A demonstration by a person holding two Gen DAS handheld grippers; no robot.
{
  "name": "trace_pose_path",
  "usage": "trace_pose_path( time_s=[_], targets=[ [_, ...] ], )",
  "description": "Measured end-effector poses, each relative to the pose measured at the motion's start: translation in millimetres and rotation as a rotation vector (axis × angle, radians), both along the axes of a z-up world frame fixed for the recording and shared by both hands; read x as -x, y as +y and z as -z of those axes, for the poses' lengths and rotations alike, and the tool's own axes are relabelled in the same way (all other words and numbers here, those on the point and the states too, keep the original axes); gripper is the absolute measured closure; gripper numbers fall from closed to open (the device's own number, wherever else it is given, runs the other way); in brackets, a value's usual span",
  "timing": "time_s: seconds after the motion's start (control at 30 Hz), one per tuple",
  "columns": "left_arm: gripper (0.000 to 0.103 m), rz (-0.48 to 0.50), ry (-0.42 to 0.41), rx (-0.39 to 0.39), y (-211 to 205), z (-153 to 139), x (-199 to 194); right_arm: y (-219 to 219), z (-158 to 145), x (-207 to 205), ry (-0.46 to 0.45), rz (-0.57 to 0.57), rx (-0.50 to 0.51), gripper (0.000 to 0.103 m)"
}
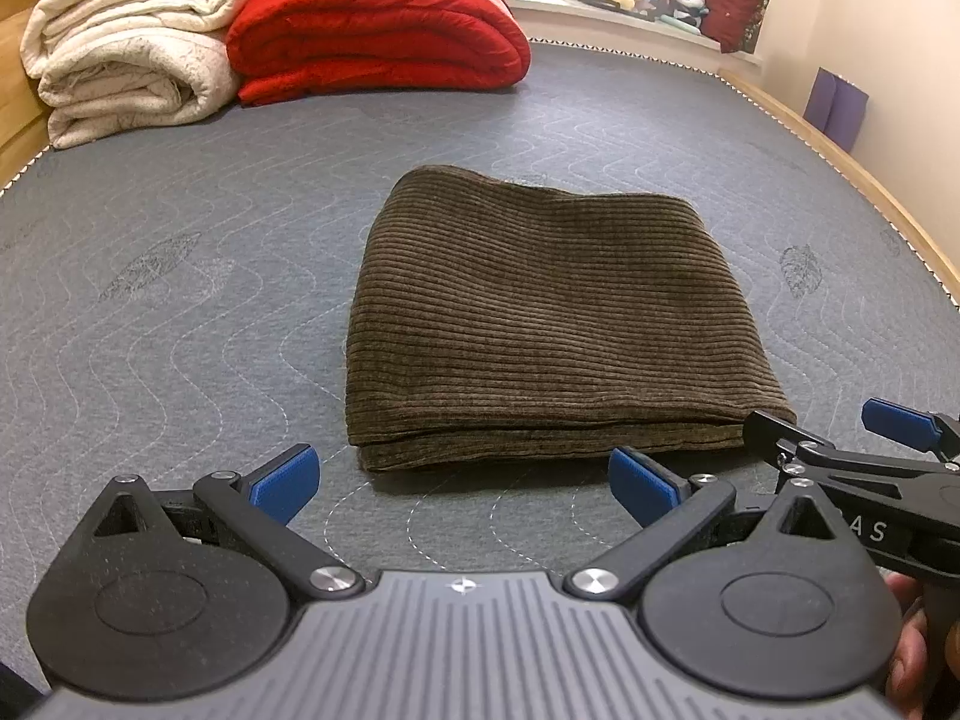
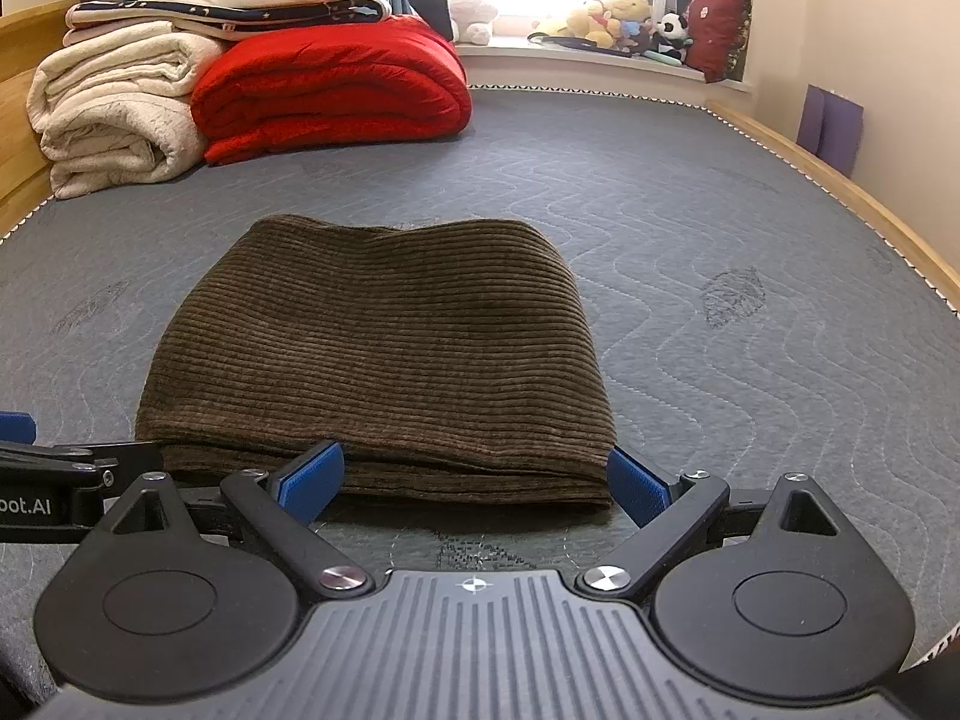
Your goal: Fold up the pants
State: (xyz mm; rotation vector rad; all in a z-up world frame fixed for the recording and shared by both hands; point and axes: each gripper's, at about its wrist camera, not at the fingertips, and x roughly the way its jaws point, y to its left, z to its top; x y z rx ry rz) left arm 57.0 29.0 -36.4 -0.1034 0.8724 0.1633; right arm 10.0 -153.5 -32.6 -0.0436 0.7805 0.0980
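Both tools sat low at the near edge of the mattress [image 1: 180, 300]. The left gripper [image 1: 462, 483] was spread wide and empty, just short of the folded stack's near-left corner. The right gripper [image 2: 474, 480], equally wide, straddled the near-right corner, so it looked the nearer one. Dead ahead lay the brown corduroy pants [image 2: 384, 348], a compact layered rectangle running away from the tongs. Beyond, red quilt [image 1: 378, 30] and cream blankets [image 1: 126, 54] stacked at the head.

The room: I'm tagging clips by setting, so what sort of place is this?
Most likely a bedroom: a bare quilted mattress in a wooden frame, folded blankets stacked at its head, and soft toys on the window ledge.
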Motion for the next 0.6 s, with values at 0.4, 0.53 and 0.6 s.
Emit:
trace_pose_path(
  time_s=[0.4, 0.53, 0.6],
  targets=[
    [0.0, 0.004, -0.002, 0.004, 1.0, 0.3, 0.0, -0.7, 3.3, -1.8, 0.015, 0.001, 0.005, 0.008],
    [0.0, 0.006, -0.002, 0.002, 0.0, 1.0, 1.1, -1.1, 3.4, -2.4, 0.015, 0.004, 0.003, 0.008],
    [0.0, 0.008, -0.004, 0.004, 0.1, 0.2, 1.0, -0.9, 4.1, -3.0, 0.018, 0.004, 0.004, 0.008]
  ],
)
